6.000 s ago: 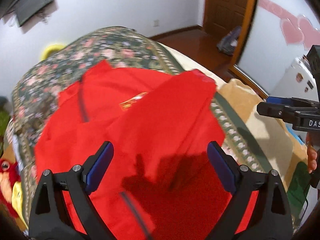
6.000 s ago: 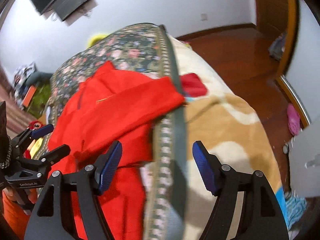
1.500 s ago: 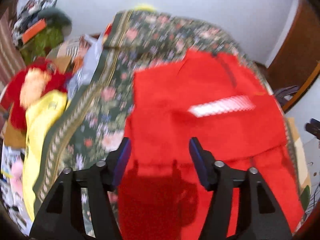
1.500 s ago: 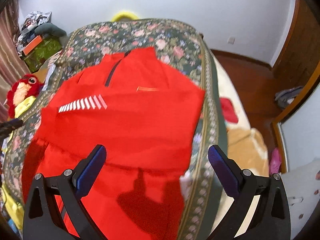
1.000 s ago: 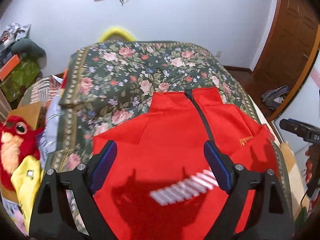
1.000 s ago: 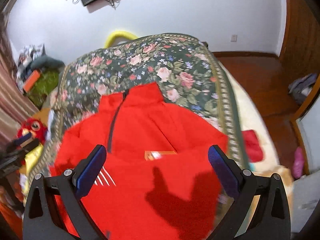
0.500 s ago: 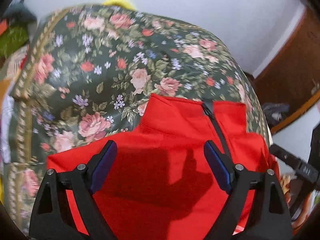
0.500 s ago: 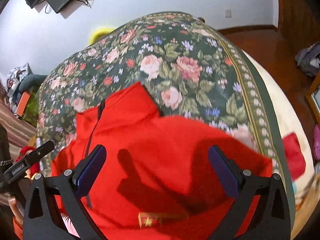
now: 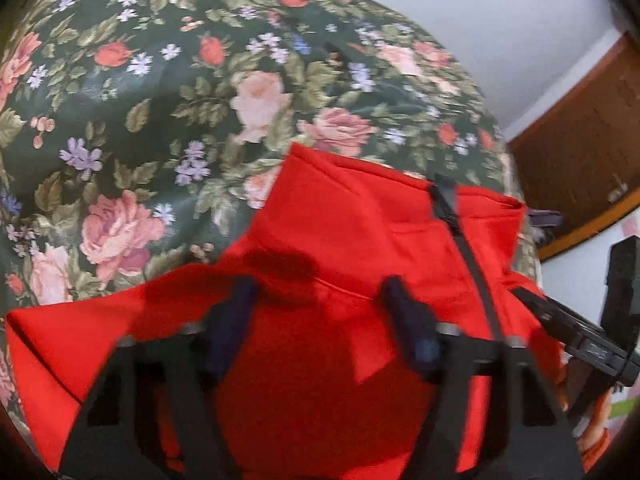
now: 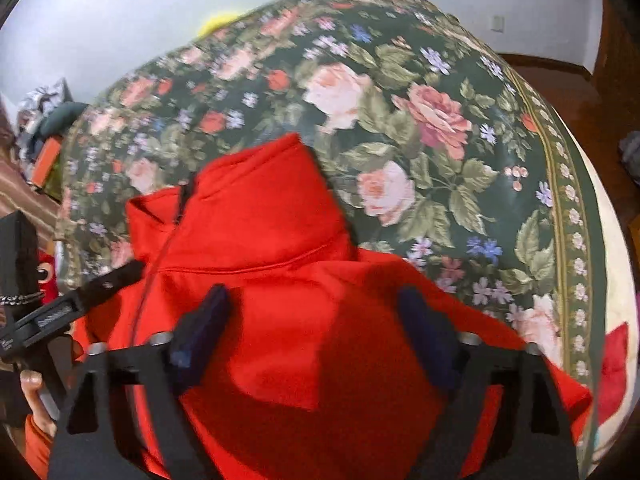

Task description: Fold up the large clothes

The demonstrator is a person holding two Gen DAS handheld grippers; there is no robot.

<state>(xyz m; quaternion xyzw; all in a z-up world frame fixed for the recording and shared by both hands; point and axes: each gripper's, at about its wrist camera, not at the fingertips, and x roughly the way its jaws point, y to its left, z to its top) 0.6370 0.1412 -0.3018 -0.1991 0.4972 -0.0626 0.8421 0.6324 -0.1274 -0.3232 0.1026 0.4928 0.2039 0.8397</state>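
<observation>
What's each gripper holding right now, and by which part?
Nothing. The left gripper and right gripper both stand open above the red jacket, below its collar, with no fabric pinched between the fingers.

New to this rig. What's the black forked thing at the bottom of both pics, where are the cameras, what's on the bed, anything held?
No robot here: a person carries one pair of tongs in each hand, each with a fisheye camera looking along its two fingers. The black fork is those fingers. One picture looks out from the left tongs, the other from the right tongs. Each pair also shows at the edge of the other's view. A red zip-neck jacket lies on a floral bedspread. Both tongs stand open over the shoulder area, below the collar, gripping nothing.
</observation>
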